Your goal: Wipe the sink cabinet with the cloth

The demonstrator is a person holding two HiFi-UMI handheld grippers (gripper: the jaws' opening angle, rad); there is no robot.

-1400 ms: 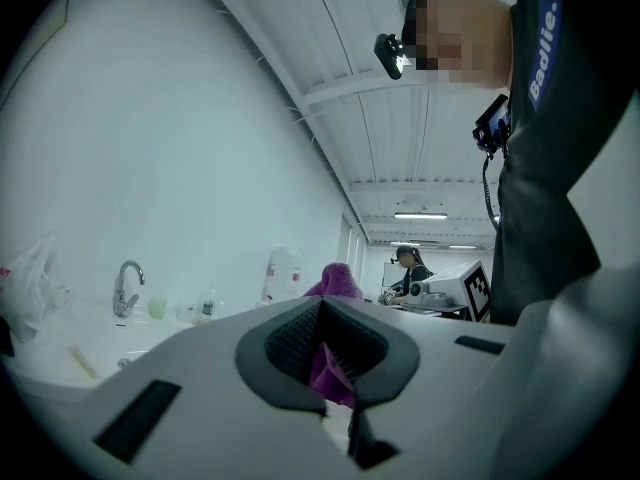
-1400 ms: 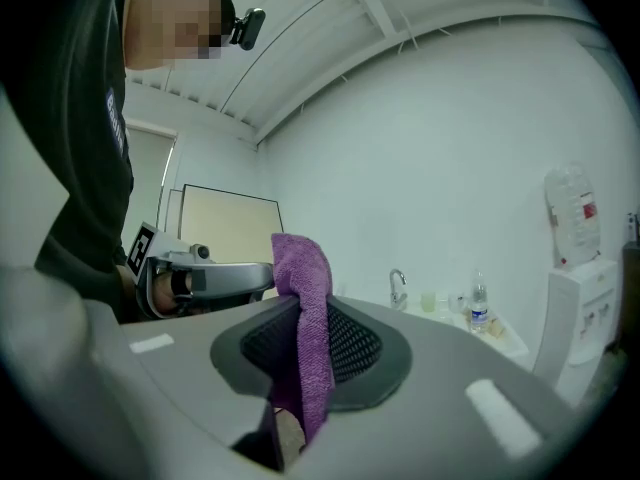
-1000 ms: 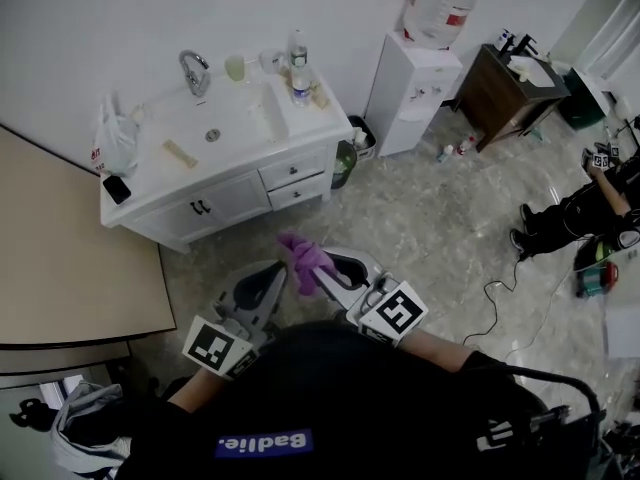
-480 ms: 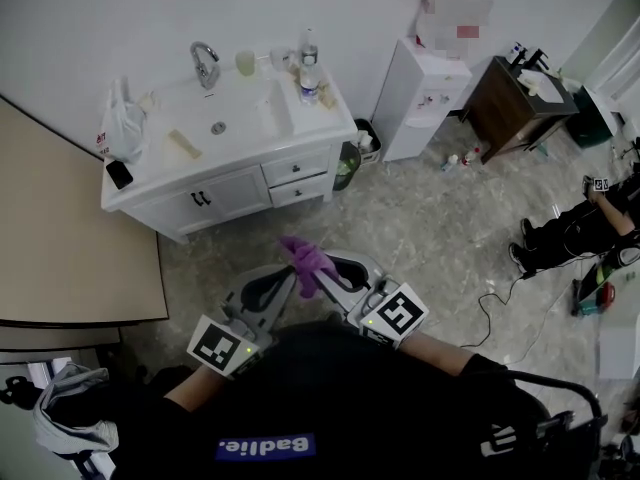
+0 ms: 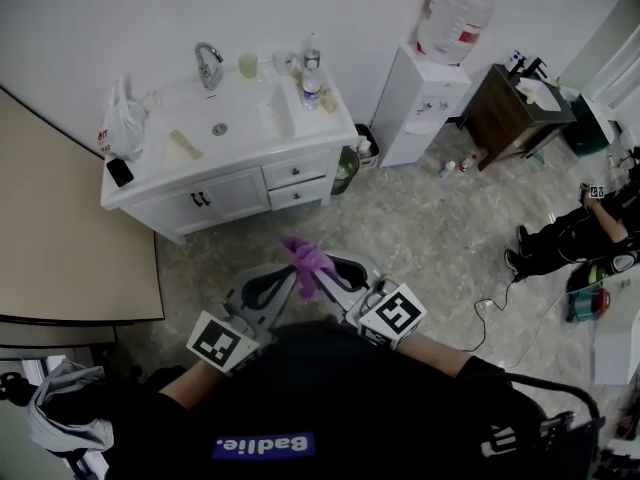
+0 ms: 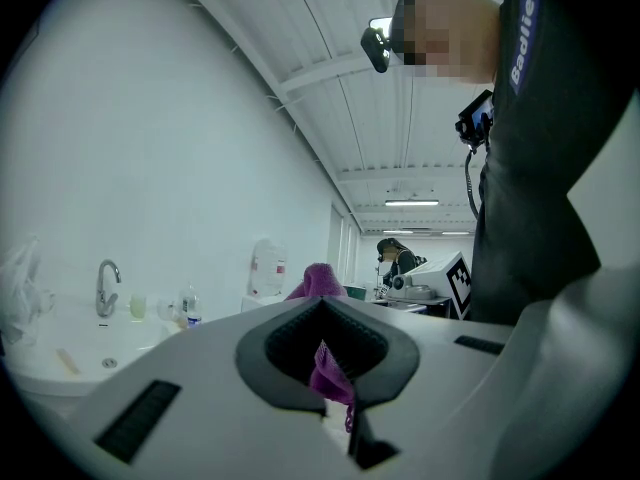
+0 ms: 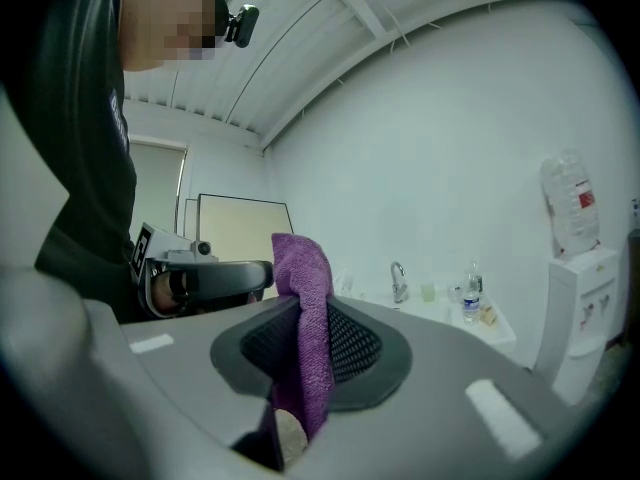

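The white sink cabinet (image 5: 230,193) stands against the far wall, well ahead of me; its tap (image 6: 105,286) and basin also show in both gripper views. A purple cloth (image 5: 307,259) is held up close to my body, between the two grippers. My right gripper (image 5: 322,273) is shut on the cloth (image 7: 305,308), which stands up above its pads. My left gripper (image 5: 283,280) meets it from the left, and a thin fold of cloth (image 6: 322,280) sits pinched between its pads. Neither gripper is near the cabinet.
On the counter are a plastic bag (image 5: 122,128), a phone (image 5: 119,172), a cup (image 5: 247,64) and a bottle (image 5: 311,88). Right of the cabinet stand a bin (image 5: 345,163), a water dispenser (image 5: 425,93) and a dark wooden cabinet (image 5: 505,93). A person (image 5: 570,233) sits on the floor at the right, near a cable (image 5: 500,303).
Both grippers keep the same pose with the cloth between them. Only the head view has shifted slightly.
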